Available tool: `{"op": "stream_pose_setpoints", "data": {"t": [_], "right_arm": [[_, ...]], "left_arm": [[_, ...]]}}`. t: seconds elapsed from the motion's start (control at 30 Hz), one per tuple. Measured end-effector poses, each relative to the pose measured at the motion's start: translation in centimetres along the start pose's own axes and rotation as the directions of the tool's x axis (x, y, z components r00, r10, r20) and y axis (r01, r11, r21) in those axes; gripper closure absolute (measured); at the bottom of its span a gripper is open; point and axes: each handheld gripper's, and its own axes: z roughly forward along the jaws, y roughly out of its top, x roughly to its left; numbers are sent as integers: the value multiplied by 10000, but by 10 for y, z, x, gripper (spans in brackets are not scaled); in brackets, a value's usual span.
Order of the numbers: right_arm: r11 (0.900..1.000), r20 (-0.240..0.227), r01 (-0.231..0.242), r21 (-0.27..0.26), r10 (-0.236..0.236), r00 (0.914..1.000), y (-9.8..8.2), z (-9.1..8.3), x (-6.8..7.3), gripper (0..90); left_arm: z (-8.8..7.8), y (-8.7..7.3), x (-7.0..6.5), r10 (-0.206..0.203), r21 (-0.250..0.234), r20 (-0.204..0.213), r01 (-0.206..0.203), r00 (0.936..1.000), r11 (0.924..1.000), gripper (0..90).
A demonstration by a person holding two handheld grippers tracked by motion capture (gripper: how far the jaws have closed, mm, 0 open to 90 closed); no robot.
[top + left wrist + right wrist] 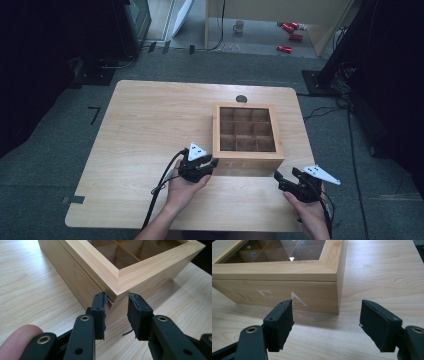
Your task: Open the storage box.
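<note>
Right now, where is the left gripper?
In the high view the left gripper is at the wooden tea box's near left corner, its fingers open and straddling that corner.

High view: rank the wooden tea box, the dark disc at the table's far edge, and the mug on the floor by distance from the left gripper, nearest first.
From the left gripper:
1. Wooden tea box, just right of it.
2. Dark disc, at the table's far edge.
3. Mug, on the floor beyond the table.

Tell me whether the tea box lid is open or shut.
Shut. The windowed lid lies flat on the tea box, its edges flush with the walls. The left gripper has its jaws at the lid's near corner.
</note>
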Motion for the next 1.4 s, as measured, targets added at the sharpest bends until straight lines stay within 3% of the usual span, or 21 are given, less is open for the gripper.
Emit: {"op": "stream_pose_setpoints", "data": {"t": [0.3,0.43,0.53,0.67,0.77,0.87,1.13,1.4], "right_arm": [[10000,-239,-51,-74,49,9997,0,1,0,271],[9999,-389,30,-148,-36,9992,1,1,2,275],[9998,-416,39,-173,-46,9991,1,3,3,278],[9999,-389,19,-116,-23,9992,1,5,3,279],[9999,-386,-9,-110,5,9993,0,4,2,280],[9999,-330,-47,-120,43,9994,0,4,0,284],[9999,-315,-129,-56,127,9994,-2,6,-3,285],[10000,-368,-82,9,82,9993,-3,9,0,286]], "left_arm": [[0,0,1,-29,-60,104,29,9999,10000,687],[-7,6,4,-258,-639,249,274,9994,9976,711],[-10,14,6,-256,-682,230,271,9994,9973,715],[-9,11,3,-88,-438,389,105,9992,9990,662],[-2,2,0,32,-74,250,-31,9997,10000,624],[5,-2,0,-136,242,63,134,9999,9996,617],[8,-2,5,-236,406,217,228,9995,9989,647],[6,-2,6,-257,244,303,250,9992,9994,653]]}}
